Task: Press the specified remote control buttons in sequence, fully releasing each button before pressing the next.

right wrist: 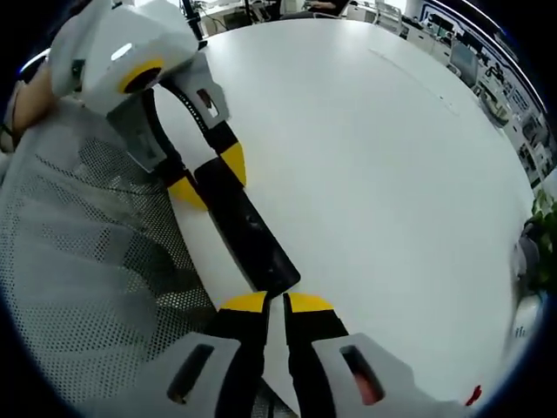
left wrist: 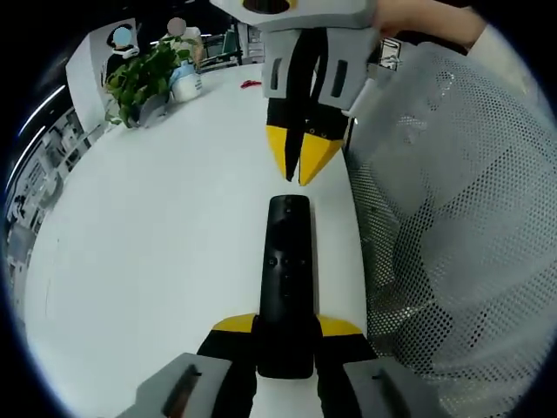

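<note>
Your left gripper (left wrist: 285, 329) holds the near end of the black remote (left wrist: 287, 270), its yellow-tipped fingers (left wrist: 233, 325) clamped on either side of the body. The remote lies along the edge of the white desk (left wrist: 174, 261), its far end pointing at your right gripper (left wrist: 302, 161). That gripper hangs just beyond the remote's far end, its fingers brought almost together to a narrow point; you cannot tell whether the tips touch the remote.

In the right gripper view, the right gripper (right wrist: 277, 303) has its fingers (right wrist: 246, 302) nearly closed just short of the remote (right wrist: 248, 233), and the left gripper (right wrist: 209, 178) grips the remote's other end. A few small round buttons show on the remote's top face, but no lettering or brand can be read on it.

Beside the remote, off the desk edge, stands a grey mesh chair back (left wrist: 452, 261). Far across the desk from the remote sits a leafy green plant (left wrist: 144, 78).
</note>
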`<state>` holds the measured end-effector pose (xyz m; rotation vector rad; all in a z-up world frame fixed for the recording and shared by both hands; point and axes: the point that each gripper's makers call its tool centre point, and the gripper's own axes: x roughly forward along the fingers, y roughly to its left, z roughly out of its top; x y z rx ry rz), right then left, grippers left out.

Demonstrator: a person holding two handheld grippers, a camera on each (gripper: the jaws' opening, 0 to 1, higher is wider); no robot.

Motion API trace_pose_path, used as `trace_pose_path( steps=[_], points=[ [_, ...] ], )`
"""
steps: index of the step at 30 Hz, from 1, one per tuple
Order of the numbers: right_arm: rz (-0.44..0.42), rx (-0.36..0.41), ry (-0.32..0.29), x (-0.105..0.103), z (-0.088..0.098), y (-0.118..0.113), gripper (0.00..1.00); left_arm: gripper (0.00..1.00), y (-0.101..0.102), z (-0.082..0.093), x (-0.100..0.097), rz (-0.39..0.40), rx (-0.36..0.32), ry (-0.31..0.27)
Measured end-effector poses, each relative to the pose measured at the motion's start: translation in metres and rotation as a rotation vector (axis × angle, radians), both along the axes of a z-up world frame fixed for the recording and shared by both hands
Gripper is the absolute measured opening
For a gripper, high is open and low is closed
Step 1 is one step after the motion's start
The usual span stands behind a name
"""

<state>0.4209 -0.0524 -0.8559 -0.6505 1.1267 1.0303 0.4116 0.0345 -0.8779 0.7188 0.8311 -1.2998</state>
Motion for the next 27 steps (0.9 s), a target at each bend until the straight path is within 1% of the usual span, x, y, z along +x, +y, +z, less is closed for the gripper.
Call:
trace_pose_path(
  steps=[6,8,19,22,27],
  points=[
    [0.040,-0.024,-0.006,0.004,-0.002,0.004,0.01,0.24,0.000,0.000,0.000,0.000,-0.002,0.001],
    [0.058,-0.029,0.001,0.004,-0.003,0.005,0.00,0.24,0.000,0.000,0.000,-0.002,-0.002,0.000],
    [0.108,-0.064,0.007,0.004,-0.012,0.007,0.00,0.24,0.000,0.000,0.000,-0.004,-0.002,0.000],
    [0.139,-0.099,0.007,0.003,-0.015,0.004,0.00,0.24,0.000,0.000,0.000,-0.003,-0.002,0.000],
    [0.132,-0.095,0.009,0.004,-0.014,0.005,0.00,0.24,0.000,0.000,0.000,-0.002,-0.003,0.001]
  ],
)
